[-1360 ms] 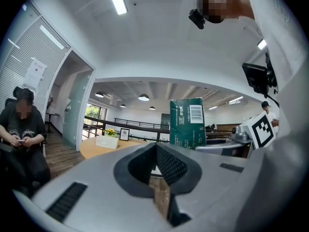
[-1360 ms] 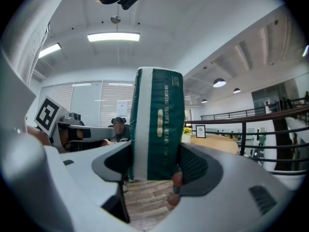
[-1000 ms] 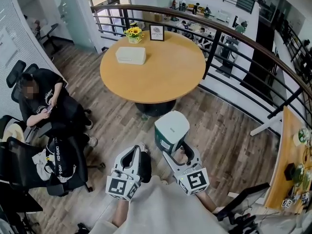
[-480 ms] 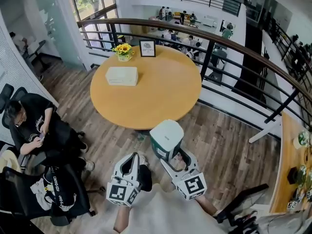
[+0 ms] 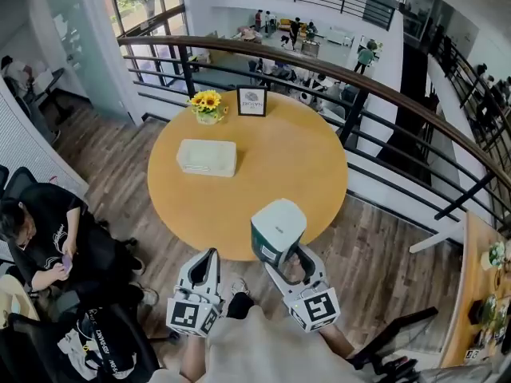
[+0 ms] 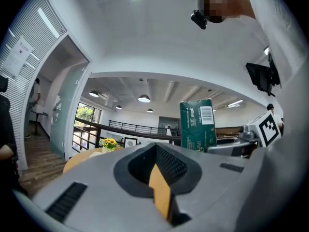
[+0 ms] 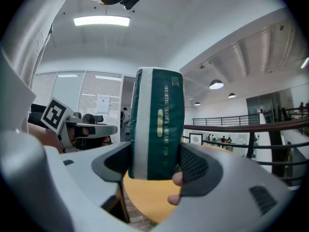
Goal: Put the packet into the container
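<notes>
Fingers (image 7: 195,167) of right gripper (image 7: 155,164) clamp soft rectangular green-white packet (image 7: 157,124); left gripper (image 6: 157,178) closed, empty.

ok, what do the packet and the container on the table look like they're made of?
Packet: soft printed plastic film, green and white, with a slight sheen and rounded, pillowy edges. Container: pale, probably frosted plastic, going by the rounded corners and the milky look; it is too small in view to be sure.

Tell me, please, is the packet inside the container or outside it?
Outside: the right tongs grip the packet, while the container sits apart on the table.
</notes>
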### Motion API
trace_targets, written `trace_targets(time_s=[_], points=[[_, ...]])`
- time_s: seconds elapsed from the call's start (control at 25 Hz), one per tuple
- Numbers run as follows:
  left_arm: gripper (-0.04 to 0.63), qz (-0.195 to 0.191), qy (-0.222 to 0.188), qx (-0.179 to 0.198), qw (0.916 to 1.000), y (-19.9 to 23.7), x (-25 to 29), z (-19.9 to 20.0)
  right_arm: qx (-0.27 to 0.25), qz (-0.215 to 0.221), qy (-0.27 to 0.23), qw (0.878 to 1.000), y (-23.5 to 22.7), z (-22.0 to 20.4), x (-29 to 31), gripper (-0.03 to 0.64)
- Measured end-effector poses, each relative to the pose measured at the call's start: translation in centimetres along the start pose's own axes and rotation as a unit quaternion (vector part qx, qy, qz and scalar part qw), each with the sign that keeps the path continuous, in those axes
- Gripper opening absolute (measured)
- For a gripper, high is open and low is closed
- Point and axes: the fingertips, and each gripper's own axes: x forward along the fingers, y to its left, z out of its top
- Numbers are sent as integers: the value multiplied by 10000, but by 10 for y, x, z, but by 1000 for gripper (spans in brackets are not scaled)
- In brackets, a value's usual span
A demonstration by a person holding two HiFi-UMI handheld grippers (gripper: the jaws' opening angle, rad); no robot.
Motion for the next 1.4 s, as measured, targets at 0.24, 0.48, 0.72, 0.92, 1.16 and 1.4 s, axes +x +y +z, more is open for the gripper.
trace_targets(time_s=[0.24,0.48,0.72,0.92,1.16,1.4], points=[[5,58,-65,59,9999,73,58,15,-45,-22,-9,10000,-20,16,85,307],[5,146,-86,70,9998,126,96,23,-50,-9,-2,10000,-36,23,145,307],[5,241,79,55,9997,140,119,16,-40,82,124,9999,-51,22,167,307],[5,556,171,20,9983,154,130,19,25,308,205,9993,-61,23,185,307],[5,1089,306,-36,9936,152,124,15,82,769,294,9966,-71,18,196,307],[5,1395,466,1,9891,148,128,3,67,958,297,9949,-97,14,213,307]])
